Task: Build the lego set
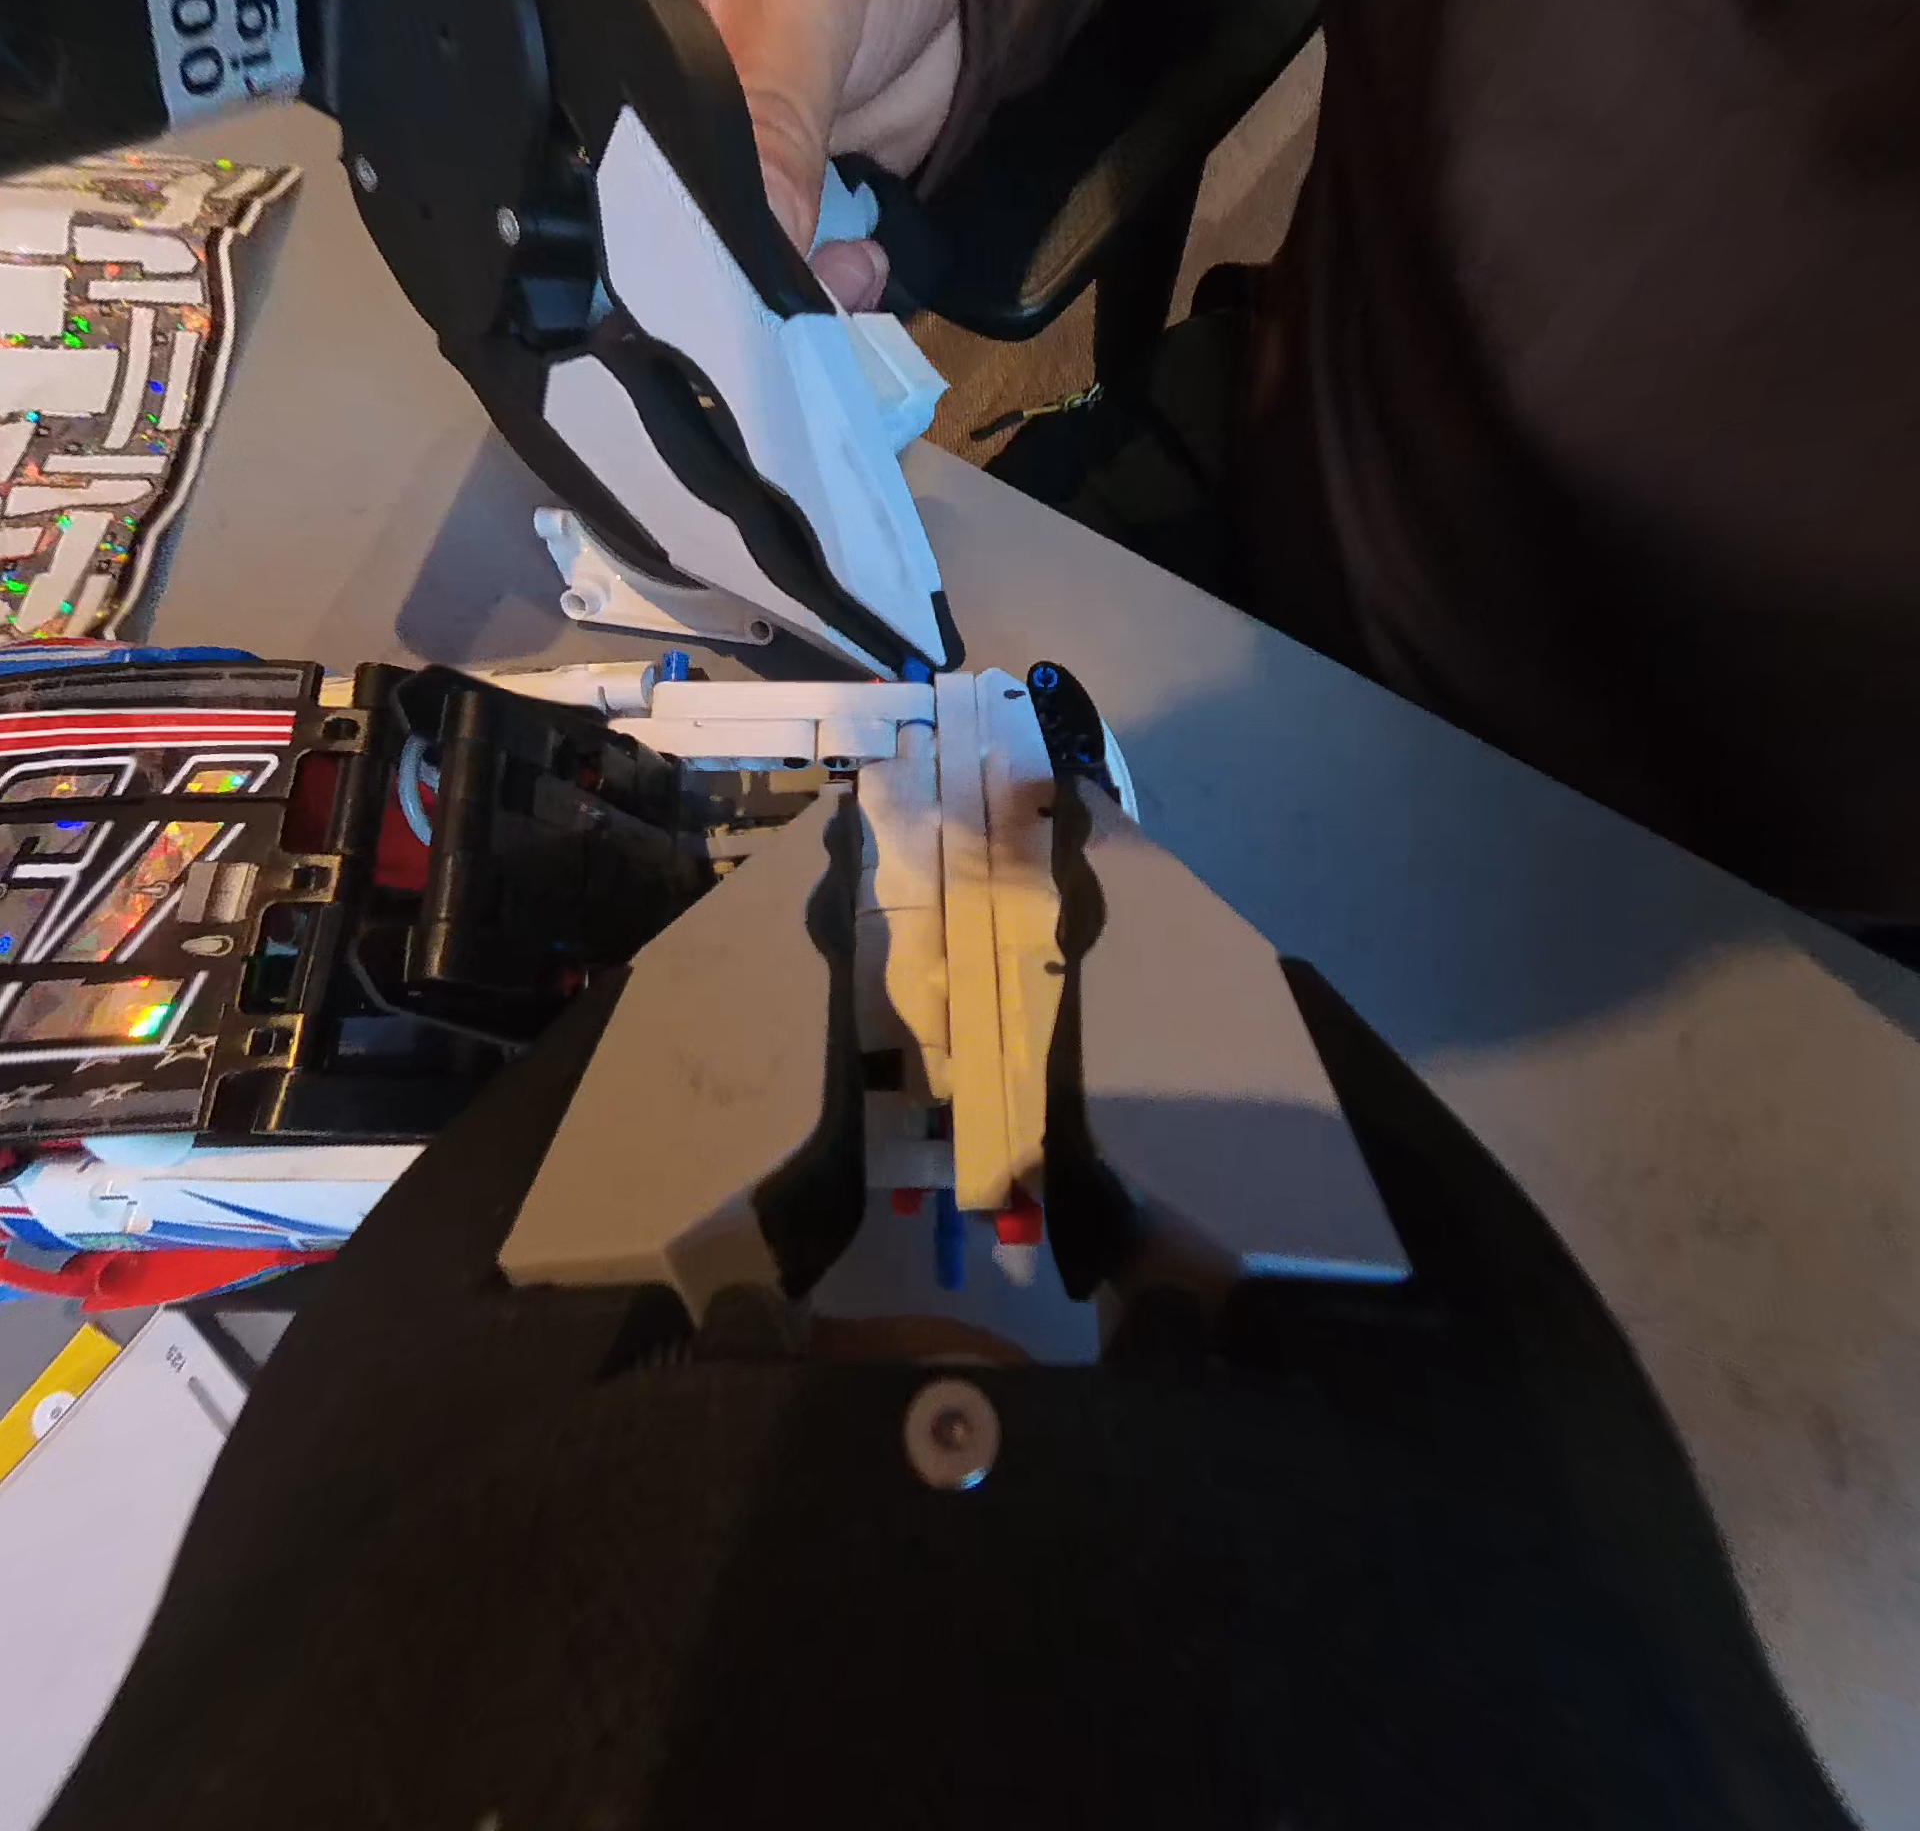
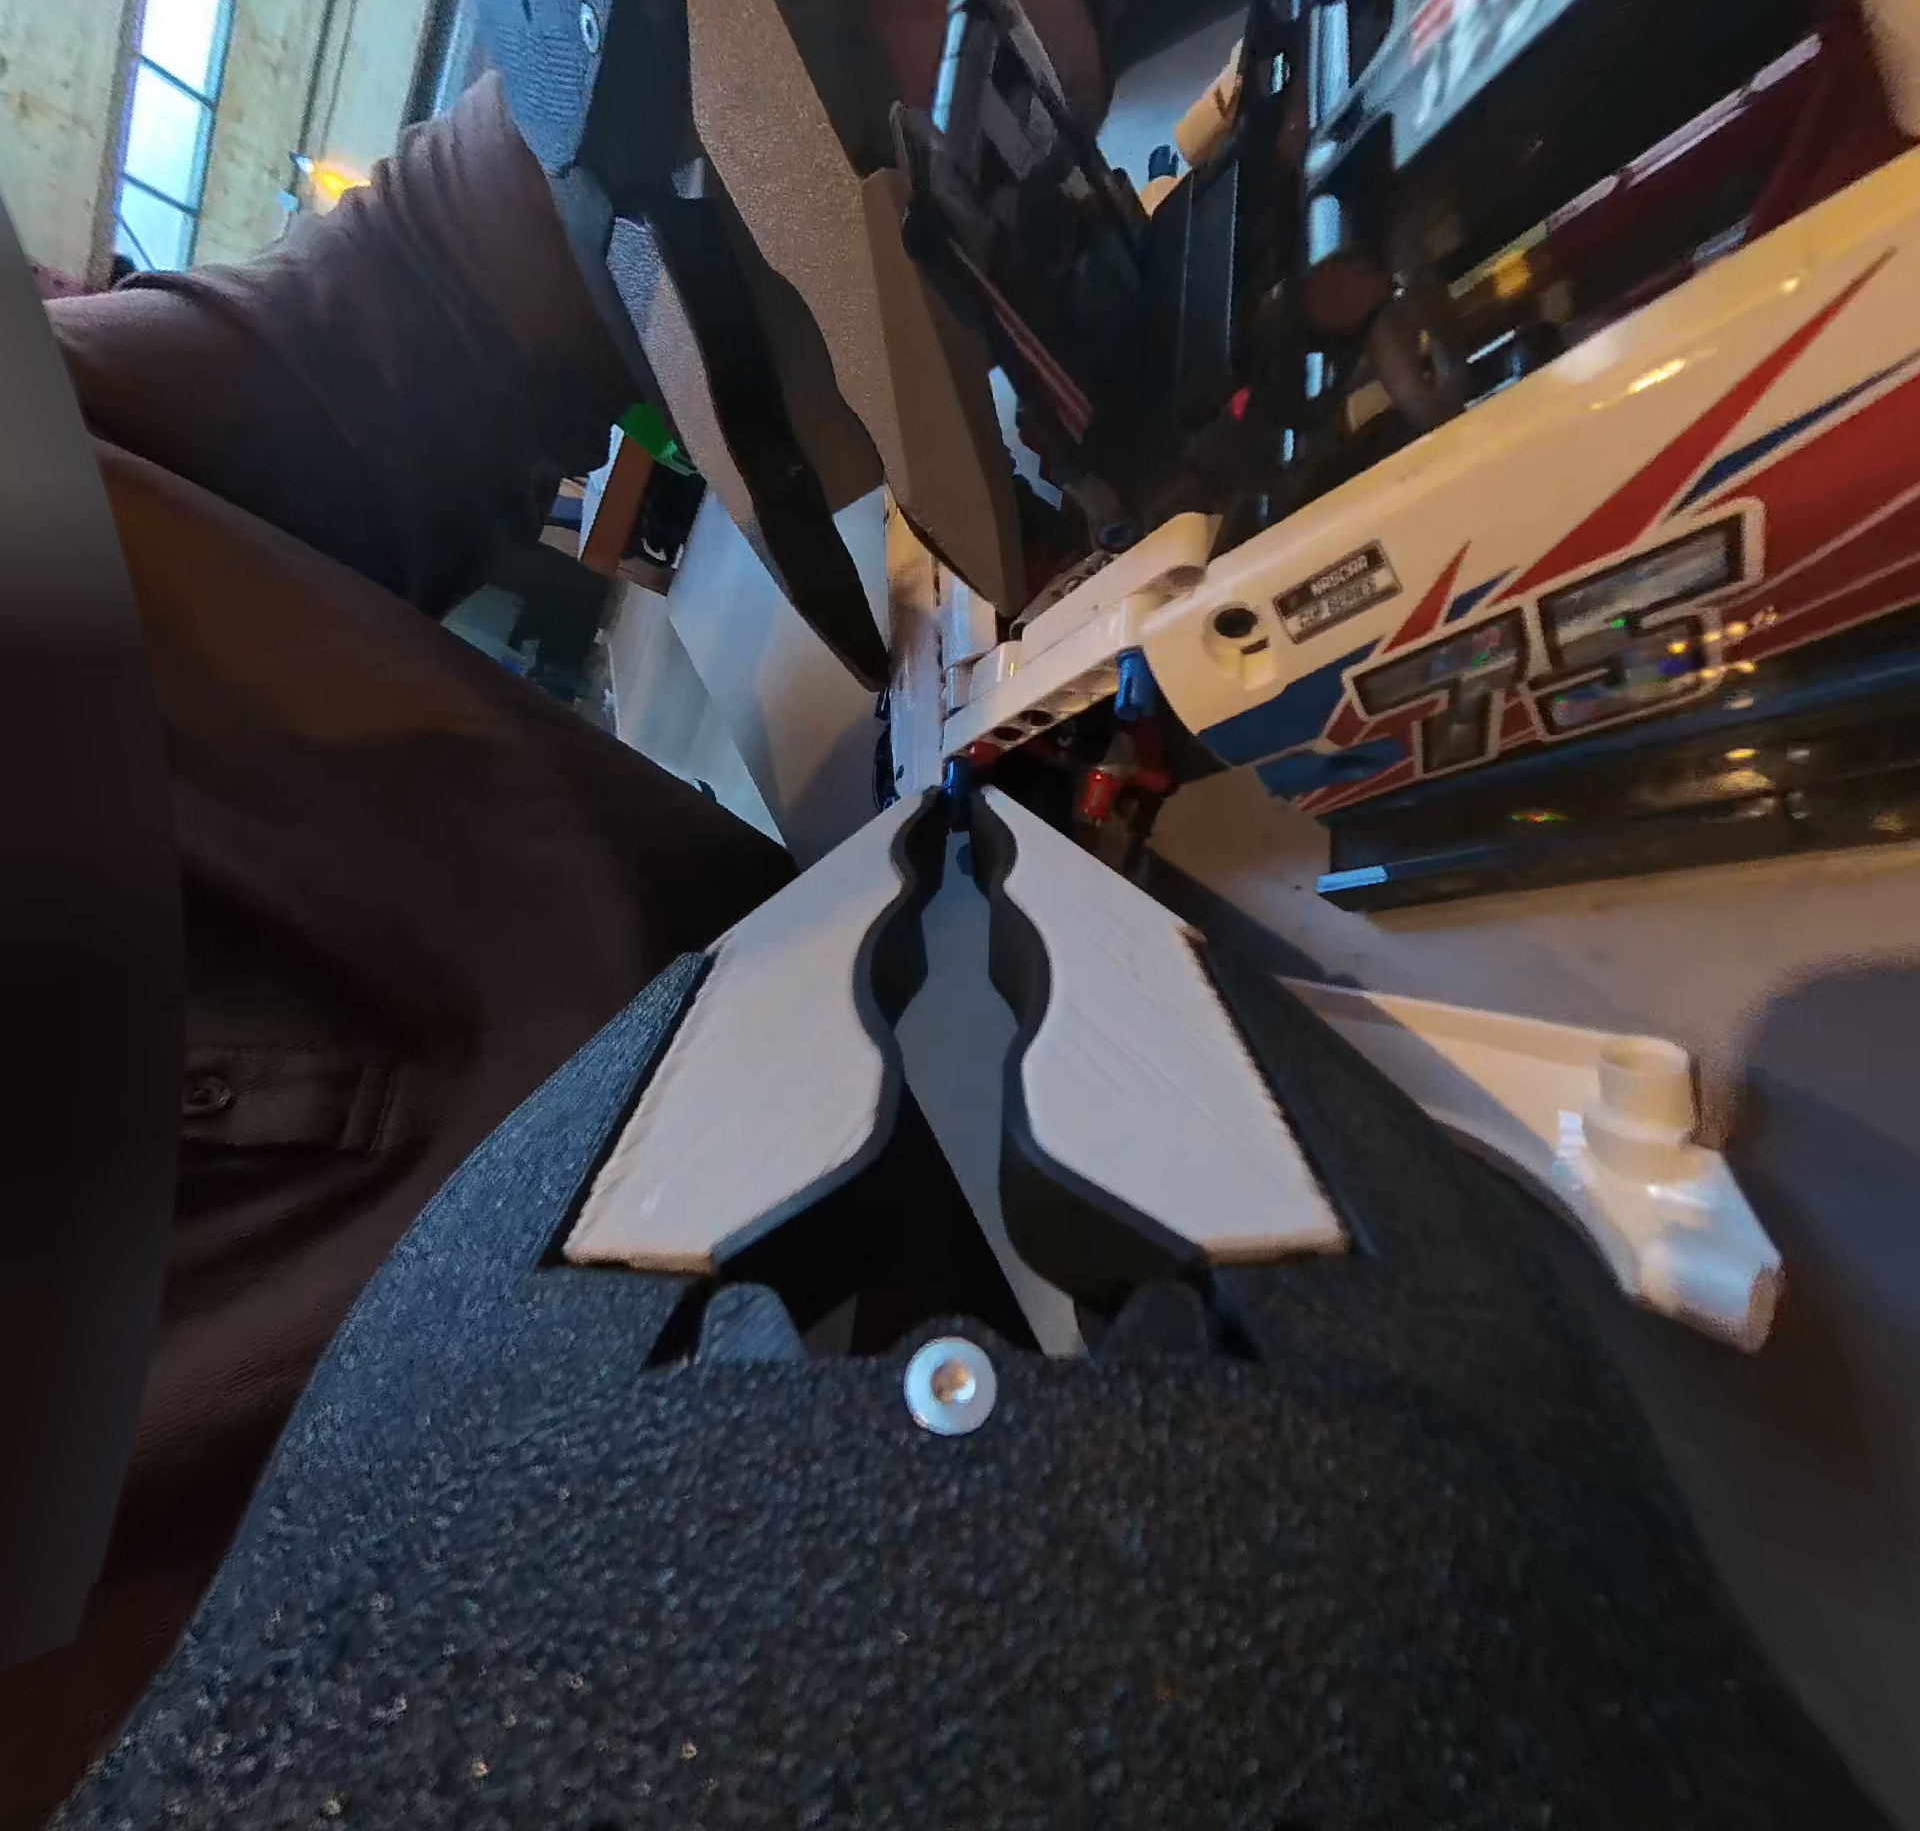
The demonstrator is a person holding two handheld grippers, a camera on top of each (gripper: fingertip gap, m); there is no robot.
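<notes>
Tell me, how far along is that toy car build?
Mostly built: the white, red and blue brick race car already wears its side panels and stickers. In hand: the left tongs clamp the white panel assembly at the car's end, while the right tongs pinch a small blue pin at its joint. Left: at least one loose white curved panel piece still lies on the grey table.

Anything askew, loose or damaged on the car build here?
Nothing looks broken. One loose white panel piece lies on the table beside the lego car, not yet attached. The left hand-held gripper clamps the car's white end section; the right hand-held gripper pinches a blue pin at its corner.
</notes>
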